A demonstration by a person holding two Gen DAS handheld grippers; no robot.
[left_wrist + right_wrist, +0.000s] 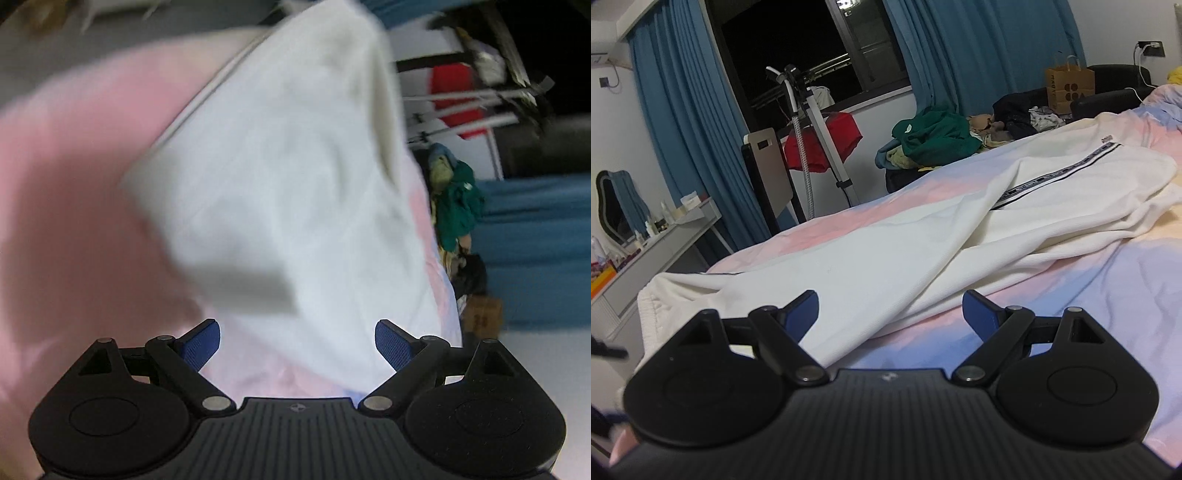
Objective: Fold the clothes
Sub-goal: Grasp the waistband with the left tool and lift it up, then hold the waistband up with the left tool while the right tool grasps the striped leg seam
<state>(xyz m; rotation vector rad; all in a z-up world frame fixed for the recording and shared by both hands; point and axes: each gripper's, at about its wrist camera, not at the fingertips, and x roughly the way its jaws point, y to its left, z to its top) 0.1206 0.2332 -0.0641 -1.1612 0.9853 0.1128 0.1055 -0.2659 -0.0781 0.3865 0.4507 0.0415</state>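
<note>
- White trousers [923, 236]: spread flat on the pastel pink-and-blue bedsheet [1108, 280]; long axis diagonal in the right wrist view, from the ribbed waistband [661, 295] at lower left to the far ends at upper right.
- Legs partly crossed, the upper one carrying a dark side stripe [1067, 171] with repeated lettering, too small to read.
- Small dark logo mark [1106, 139] near the upper end of the stripe; illegible.
- Brown paper bag [1070, 89] beyond the bed, printed with dark round marks and a line of letters; wording not legible with certainty.
- Left wrist view: same white garment [280, 177], heavily blurred, running diagonally from lower centre to upper right over the pink sheet [74, 184]; pale piped edge [207, 96] along its left side.
- Left gripper [297, 345]: jaws spread wide, blue pads [201, 345] apart, nothing between them; positioned just short of the garment's near corner, no contact visible.
- Right gripper [890, 314]: jaws spread wide, blue pads [803, 310] apart; cloth visible beyond the gap, not pinched.
- Green garment pile [934, 138] beside the bed's far edge; also visible in the left wrist view [458, 199].
- Red garment [823, 144] hung on a garment steamer stand [812, 122] before the dark window [798, 48].
- Blue curtains [979, 51] on both sides of the window.
- Grey dressing table [665, 240] at left, with small bottles and a mirror [613, 203].
</note>
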